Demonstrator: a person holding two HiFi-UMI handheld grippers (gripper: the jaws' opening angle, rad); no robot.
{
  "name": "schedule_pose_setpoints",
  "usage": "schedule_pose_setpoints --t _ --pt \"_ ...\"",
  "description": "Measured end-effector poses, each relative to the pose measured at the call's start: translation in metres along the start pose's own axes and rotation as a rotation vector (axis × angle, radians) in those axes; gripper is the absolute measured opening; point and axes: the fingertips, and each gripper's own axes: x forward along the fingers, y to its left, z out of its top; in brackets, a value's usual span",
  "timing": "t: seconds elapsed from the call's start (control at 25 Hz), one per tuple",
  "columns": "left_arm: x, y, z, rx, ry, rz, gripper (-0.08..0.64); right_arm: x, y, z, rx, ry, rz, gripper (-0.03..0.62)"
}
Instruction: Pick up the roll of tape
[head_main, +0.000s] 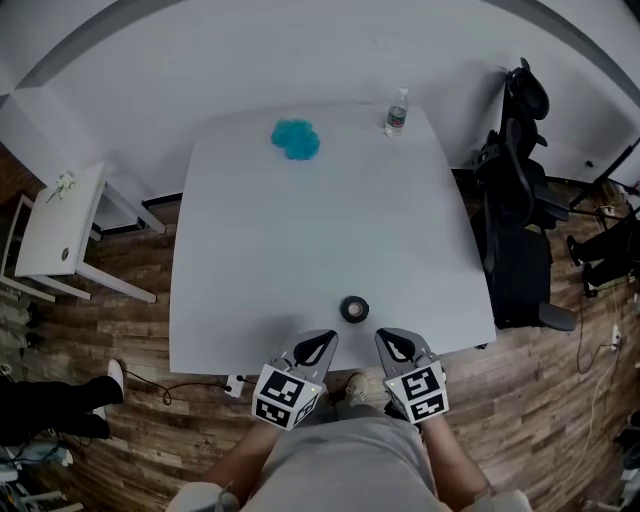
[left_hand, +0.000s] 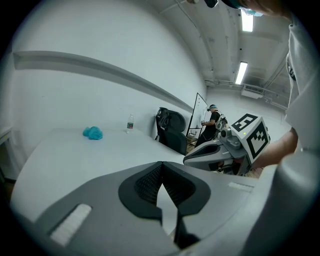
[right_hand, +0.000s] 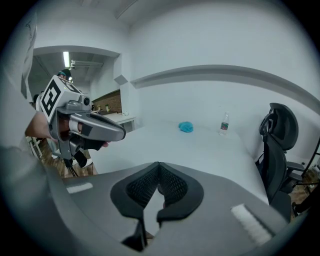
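Currently the roll of tape (head_main: 354, 309) lies flat on the worktop (head_main: 300, 230), close to the near edge and about at its middle. It is well apart from the blue cloth (head_main: 295, 138) and the water bottle (head_main: 397, 111) near the far edge. The left gripper (head_main: 322, 342) and the right gripper (head_main: 390, 342) are held at the near edge, one to either side of the roll and just short of it. Neither touches it.

The step in hand is judged to be the approach. One gripper should be chosen and its fingers opened before it is brought down. Because the roll lies flat, one finger may be placed in the hole and the other outside the wall. The fingers should be closed only once the wall is centred between them. A glancing touch is likely to push the roll along the smooth worktop.

In the left gripper view the fingers (left_hand: 147, 182) are clenched tip to tip, with nothing between them. In the right gripper view the fingers (right_hand: 174, 187) are likewise pressed together and empty.
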Motion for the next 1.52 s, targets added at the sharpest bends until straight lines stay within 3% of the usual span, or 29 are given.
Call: schedule_pose_setpoints --t 1.52 --pt "0.045 0.042 -0.023 -0.018 0.063 0.038 0.020 0.063 -0.028 -0.028 -0.016 0.116 0.088 0.008"
